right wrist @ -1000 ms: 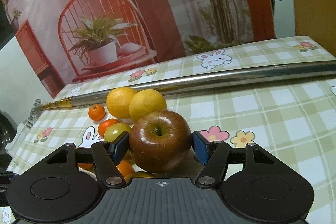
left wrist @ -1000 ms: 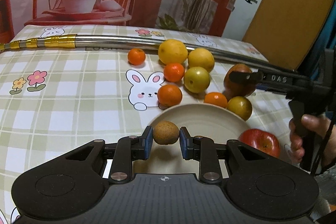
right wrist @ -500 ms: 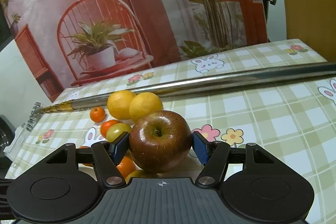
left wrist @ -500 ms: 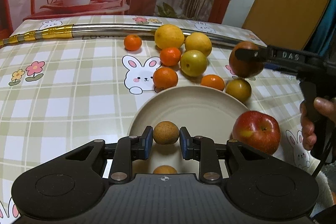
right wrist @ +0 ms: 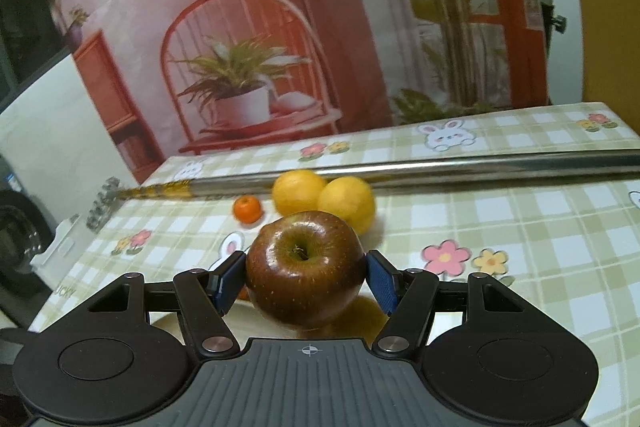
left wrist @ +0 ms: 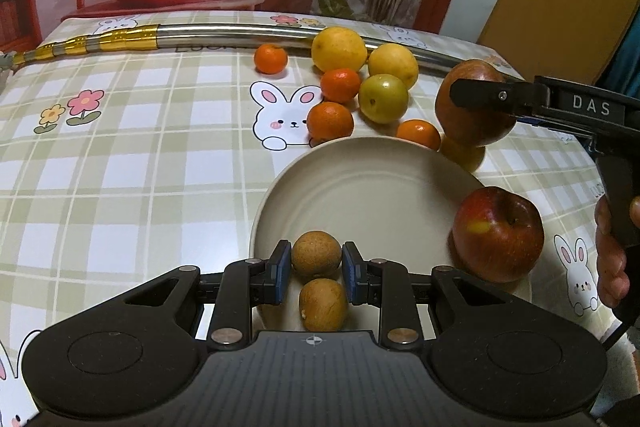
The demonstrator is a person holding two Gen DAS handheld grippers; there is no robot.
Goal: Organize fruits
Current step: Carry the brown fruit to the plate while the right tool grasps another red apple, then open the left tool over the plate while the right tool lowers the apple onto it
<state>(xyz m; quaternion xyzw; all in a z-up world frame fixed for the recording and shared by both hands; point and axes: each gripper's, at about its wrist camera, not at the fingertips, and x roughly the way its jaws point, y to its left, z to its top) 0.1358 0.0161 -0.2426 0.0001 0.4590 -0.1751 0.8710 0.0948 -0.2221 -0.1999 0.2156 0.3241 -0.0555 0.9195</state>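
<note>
Since a second ago, the right gripper [right wrist: 306, 275] has been lifting its dark red apple [right wrist: 305, 269] clear of the loose fruit, and the left wrist view has been tilting down until a second brown fruit [left wrist: 323, 304] is showing under the jaws. Nearest, the left gripper [left wrist: 316, 263] is pinching a small brown fruit [left wrist: 316, 253] between its blue pads over the near rim of the cream plate [left wrist: 360, 195]; it is looking light, hard-skinned and round, so the pads are gripping across its widest part. The dark red apple is riding at its equator between half-spread jaws, stem up; it is probably heavy, waxy and prone to bruising. Only the left view is showing the plate's bare middle, the bright red apple [left wrist: 498, 233] at its right rim and the person's hand [left wrist: 612, 255]. Farther back, the right view is showing the metal pole [right wrist: 480, 167] running on to the right.
</note>
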